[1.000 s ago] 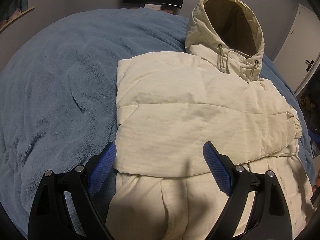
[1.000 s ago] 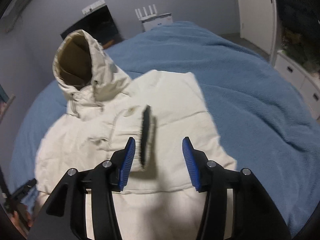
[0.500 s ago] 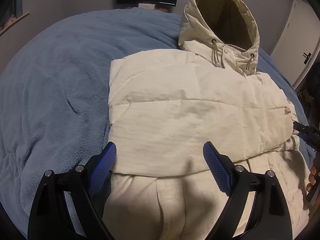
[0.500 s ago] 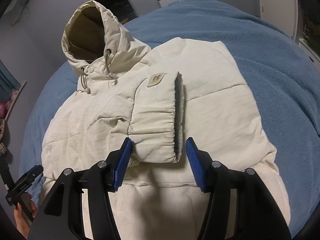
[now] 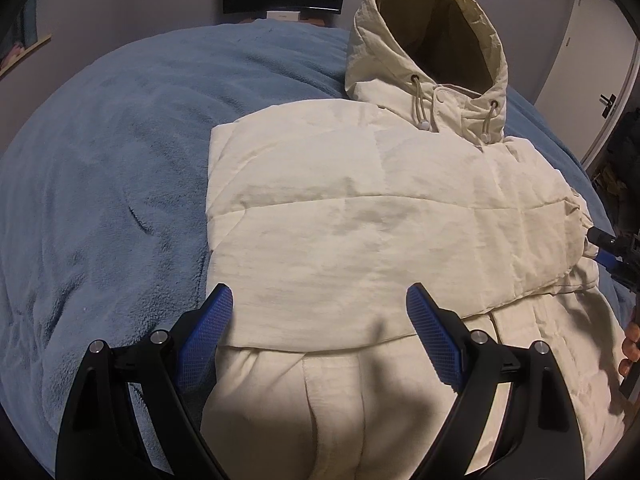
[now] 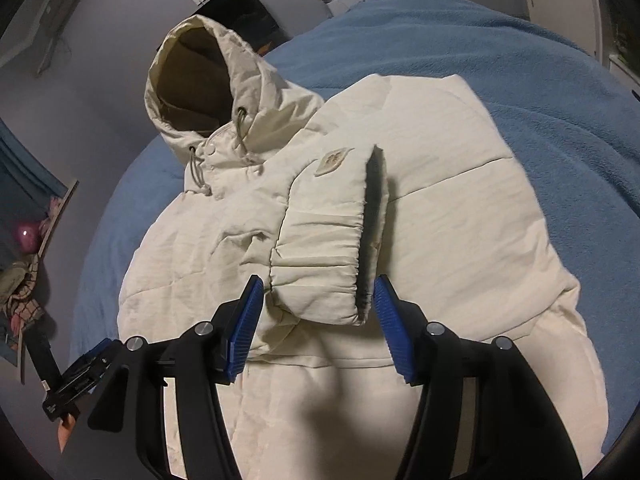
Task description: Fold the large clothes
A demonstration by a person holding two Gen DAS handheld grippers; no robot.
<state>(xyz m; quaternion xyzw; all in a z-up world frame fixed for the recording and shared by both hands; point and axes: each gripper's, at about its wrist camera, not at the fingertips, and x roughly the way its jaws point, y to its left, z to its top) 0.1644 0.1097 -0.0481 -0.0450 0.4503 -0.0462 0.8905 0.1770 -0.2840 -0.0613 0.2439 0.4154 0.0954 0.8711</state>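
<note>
Blue blanket bearing a cream hooded jacket, sleeves folded in; both grippers, left gripper and right gripper, spread and empty, poised to fold its hem upward.

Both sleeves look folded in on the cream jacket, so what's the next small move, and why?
Probably lower the open left hand-held gripper onto the cream puffer jacket's hem; it still lies flat, unfolded, below the crossed sleeves.

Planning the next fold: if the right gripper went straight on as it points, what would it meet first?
The sleeve cuff lying on the jacket: it sits between the open right gripper fingers, though depth is hard to judge.
</note>
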